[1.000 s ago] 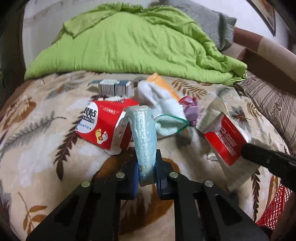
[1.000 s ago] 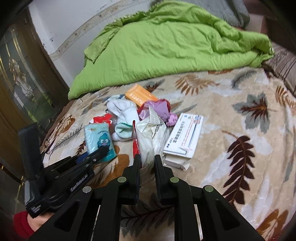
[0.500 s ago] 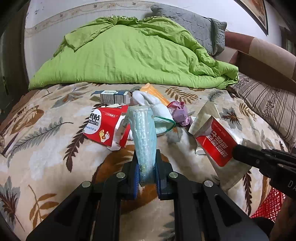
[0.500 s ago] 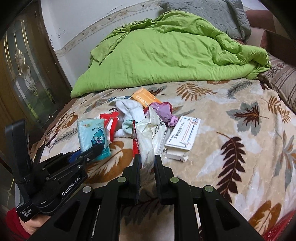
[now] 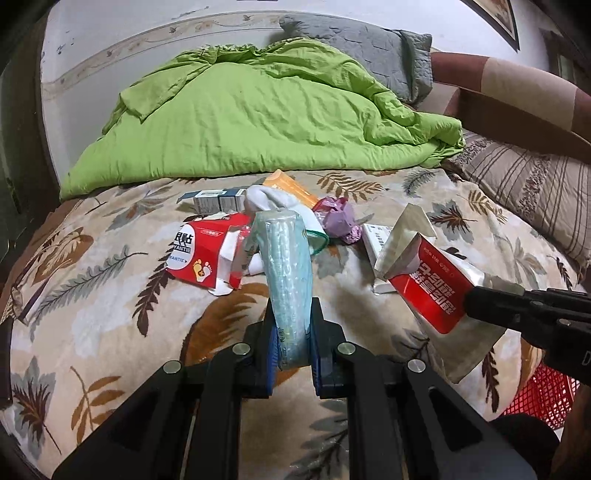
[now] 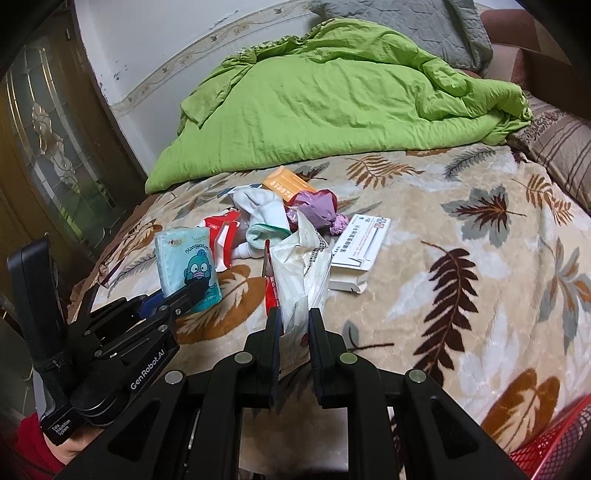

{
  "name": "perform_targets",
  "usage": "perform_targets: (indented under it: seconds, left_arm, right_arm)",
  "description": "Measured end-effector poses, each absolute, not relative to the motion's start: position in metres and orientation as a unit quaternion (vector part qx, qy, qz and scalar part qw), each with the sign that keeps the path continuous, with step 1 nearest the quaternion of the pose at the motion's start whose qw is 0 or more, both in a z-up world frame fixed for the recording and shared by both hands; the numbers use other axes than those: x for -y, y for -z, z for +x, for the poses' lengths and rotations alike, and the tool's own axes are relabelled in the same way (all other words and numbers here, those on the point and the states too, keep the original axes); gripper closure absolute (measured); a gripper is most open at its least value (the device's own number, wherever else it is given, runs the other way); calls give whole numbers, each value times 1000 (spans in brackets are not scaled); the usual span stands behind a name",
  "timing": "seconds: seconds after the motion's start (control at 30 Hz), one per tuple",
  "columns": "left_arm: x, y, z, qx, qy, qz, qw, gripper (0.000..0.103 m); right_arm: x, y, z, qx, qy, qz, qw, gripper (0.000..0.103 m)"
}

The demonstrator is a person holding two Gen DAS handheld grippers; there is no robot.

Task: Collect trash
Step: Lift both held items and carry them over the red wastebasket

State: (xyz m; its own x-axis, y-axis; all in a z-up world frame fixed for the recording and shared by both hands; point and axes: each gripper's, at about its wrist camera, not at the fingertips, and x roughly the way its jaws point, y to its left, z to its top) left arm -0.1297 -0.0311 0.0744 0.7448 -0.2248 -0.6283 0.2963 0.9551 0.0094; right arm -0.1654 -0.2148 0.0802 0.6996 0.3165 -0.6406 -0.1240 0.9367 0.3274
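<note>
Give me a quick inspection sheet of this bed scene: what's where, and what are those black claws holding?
Surface: leaf-print blanket.
Job's things: tissue pack in left gripper; red-and-white wrapper in right gripper.
Clutter: red box, sock, purple wrapper, orange box, white box.
Grippers: both shut on trash.
Cables: nothing seen.
Surroundings: green quilt, red basket.

Home bedroom. Bed with leaf-print blanket [image 6: 461, 280], rumpled green duvet [image 5: 258, 118], grey quilted pillow [image 5: 369, 48] against wall, striped pillow [image 5: 532, 184] at side. Painted wall with patterned border strip [image 5: 147, 40], framed picture corner [image 5: 495, 18], wooden door with decorative glass [image 6: 48, 140]. Household litter strewn on bed.
</note>
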Motion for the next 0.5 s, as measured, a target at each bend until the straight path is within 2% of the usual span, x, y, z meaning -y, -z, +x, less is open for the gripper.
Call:
perform_targets:
  seconds: [0.5]
  left_arm:
    - [64,-91,-153,-319,191,71,926,90]
  right_arm:
    - [248,-96,-196,-356,-109,155,915,88]
